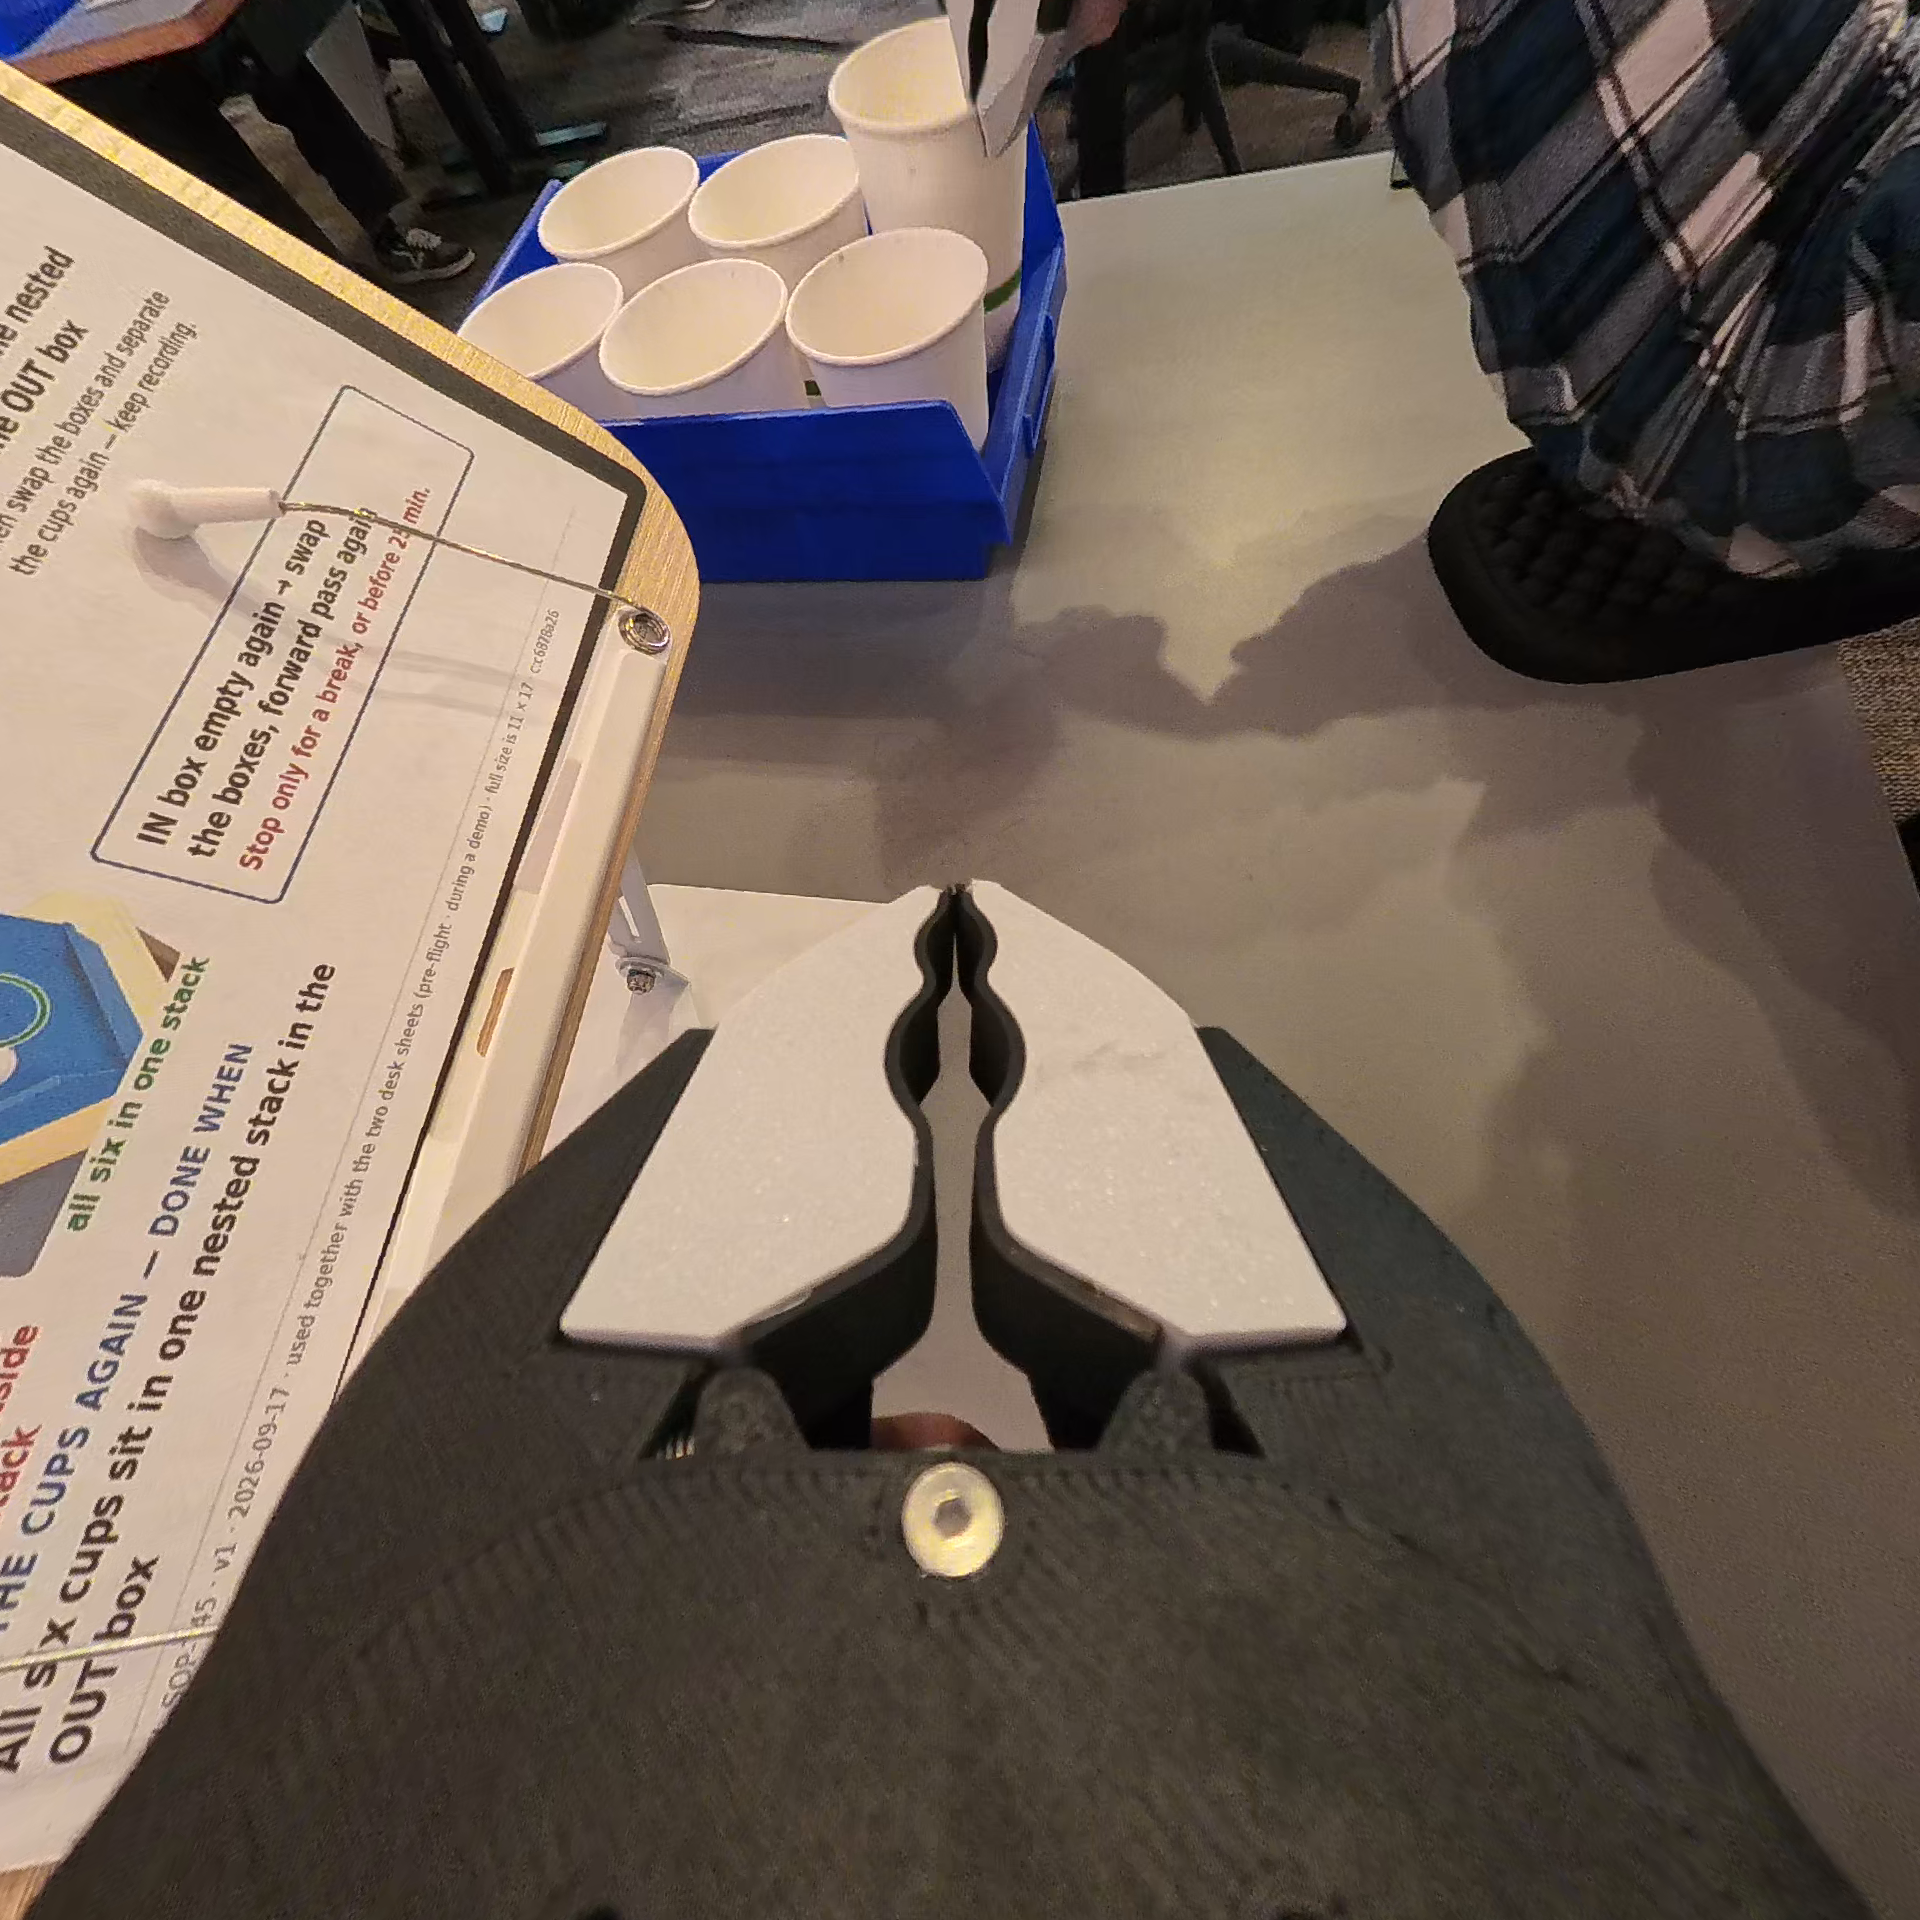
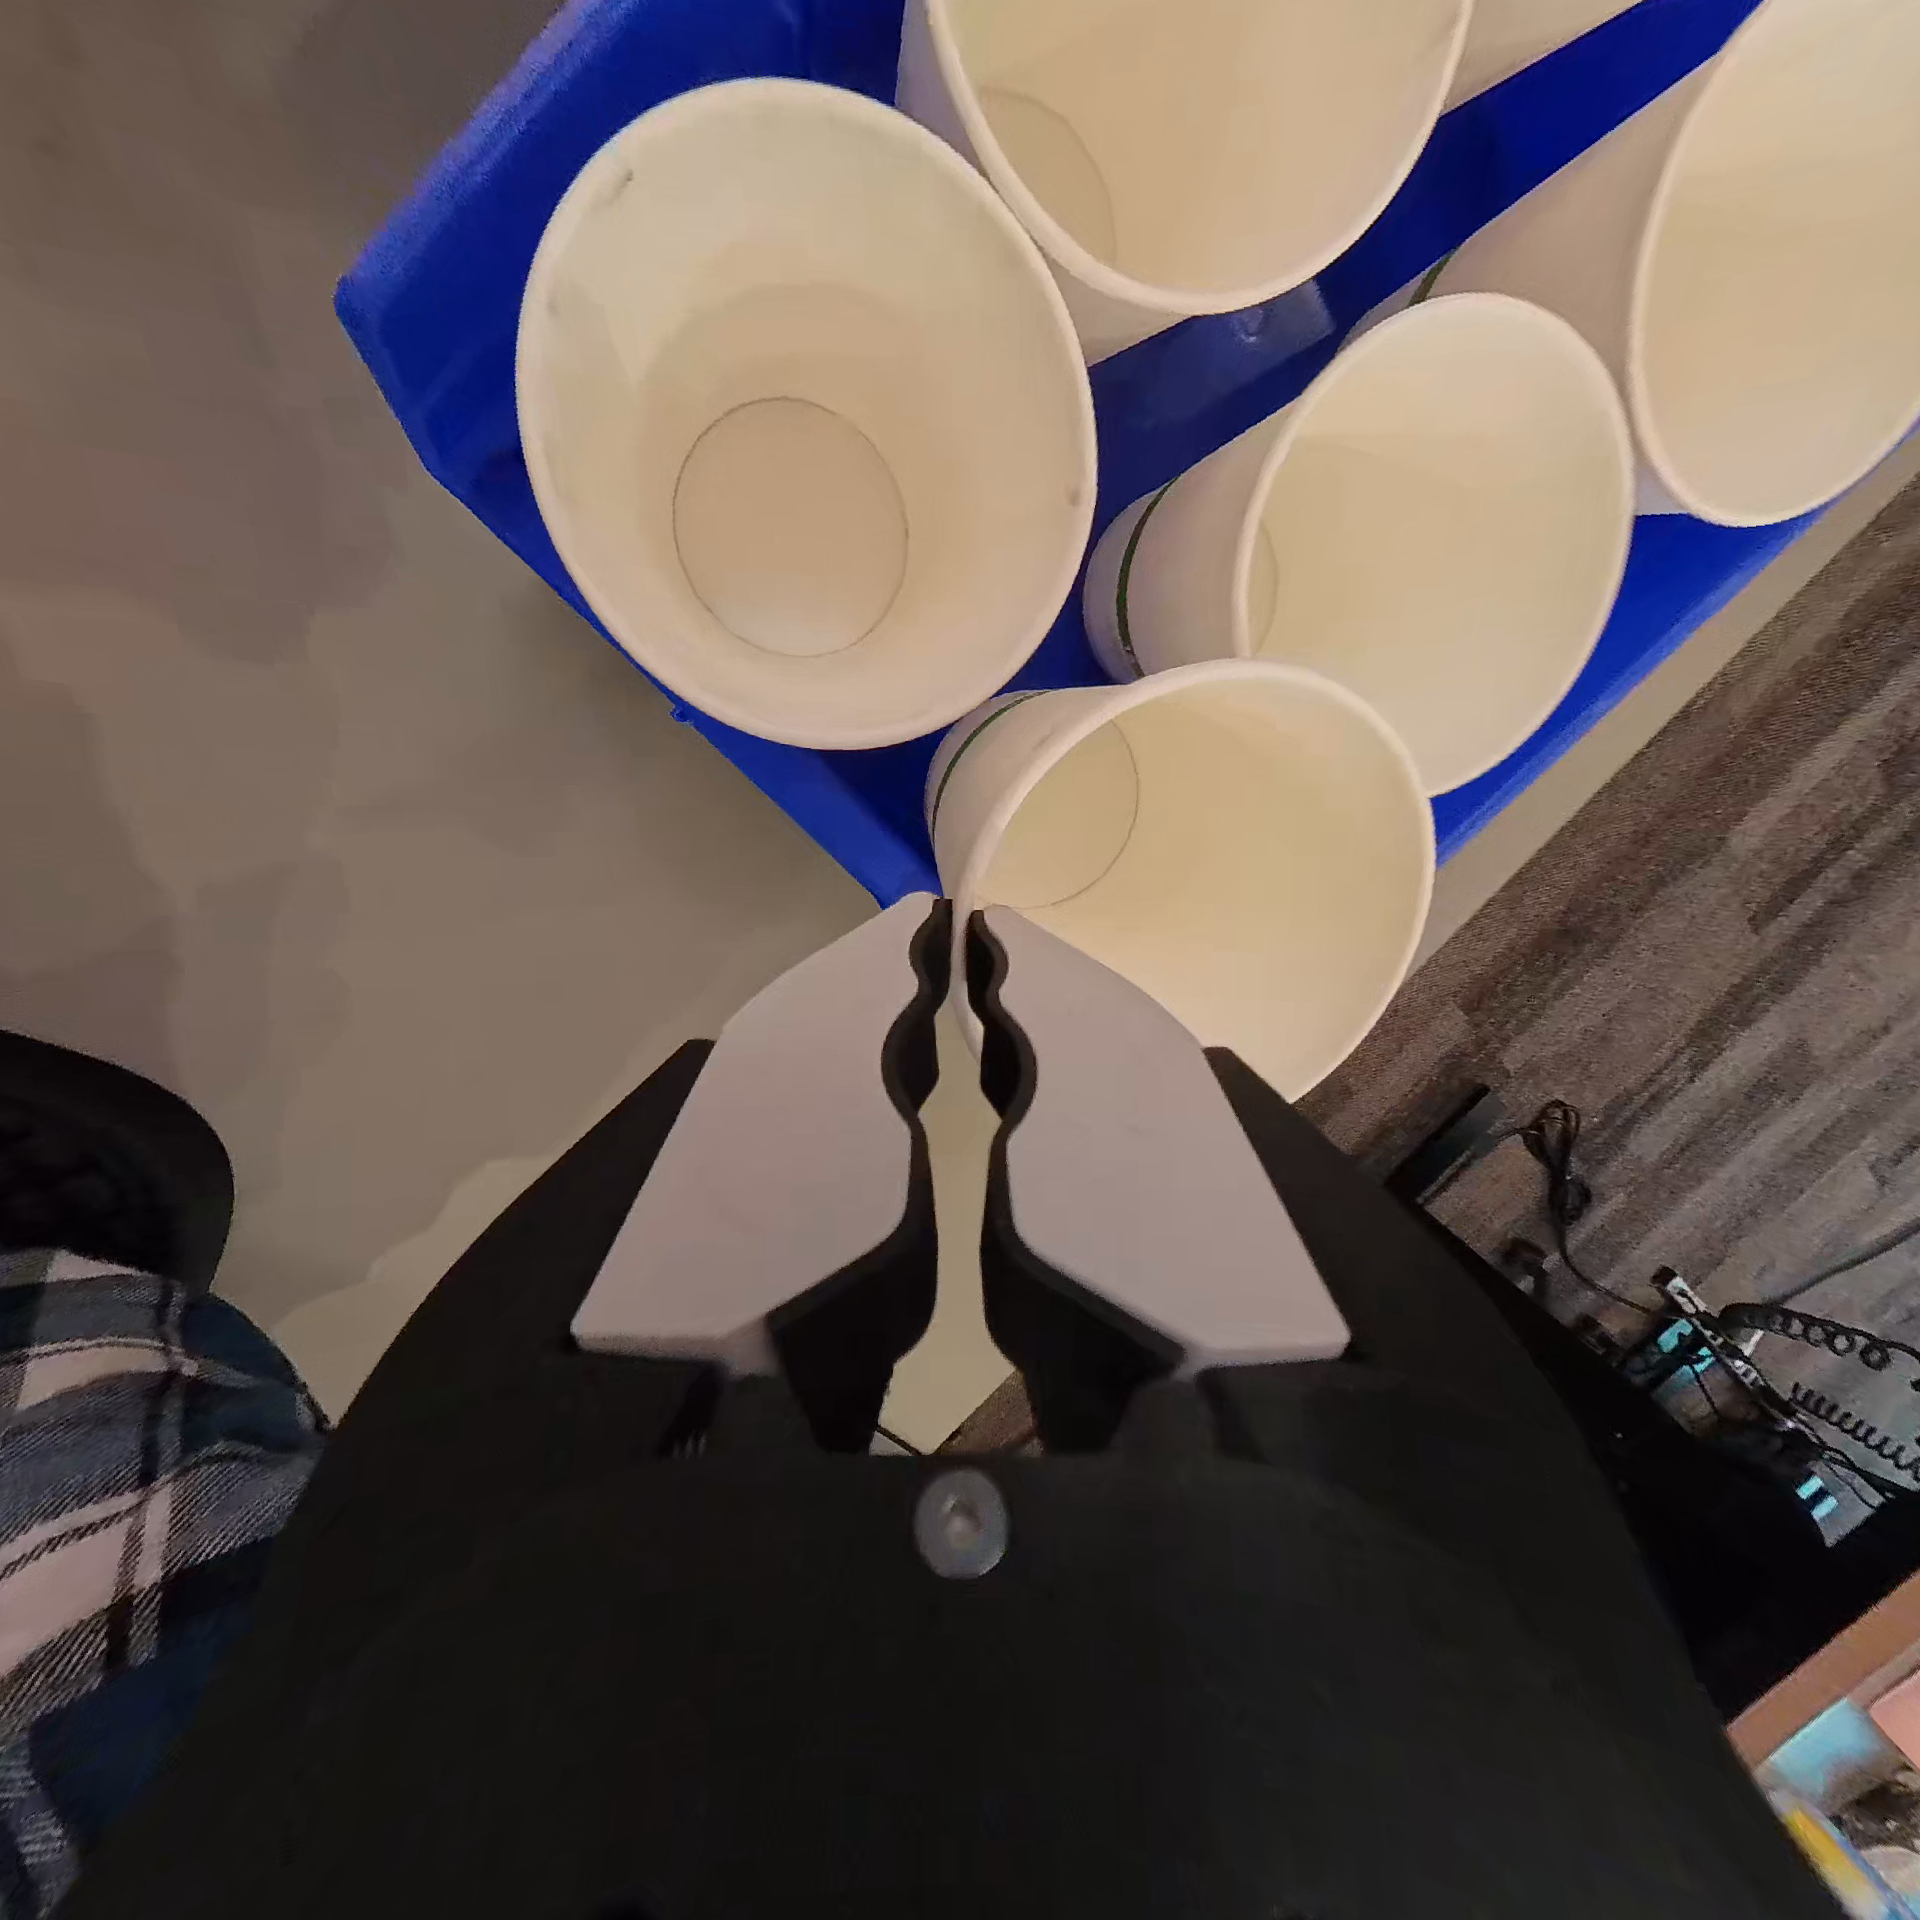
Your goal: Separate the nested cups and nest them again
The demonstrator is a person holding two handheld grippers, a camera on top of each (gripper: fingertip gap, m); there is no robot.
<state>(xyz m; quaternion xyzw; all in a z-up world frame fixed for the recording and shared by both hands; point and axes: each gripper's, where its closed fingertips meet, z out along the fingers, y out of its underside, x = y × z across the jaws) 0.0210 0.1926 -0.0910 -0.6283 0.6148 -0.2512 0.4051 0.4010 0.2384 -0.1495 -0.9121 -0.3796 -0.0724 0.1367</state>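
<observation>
A blue bin stands on the grey table and holds several upright white paper cups. My right gripper is shut on the rim wall of one more white paper cup, with one pad inside and one outside. It holds this cup tilted over the bin's corner. In the left wrist view the held cup hangs above the bin's back right corner. My left gripper is shut with nothing between its pads, over the bare table in front of the bin.
A wooden board with a printed sheet stands tilted at the left, close beside my left gripper. A person's plaid sleeve and a black padded object are at the right. Floor and cables lie beyond the table edge. One gripper's finger ends stand about 40 cm off the other's.
</observation>
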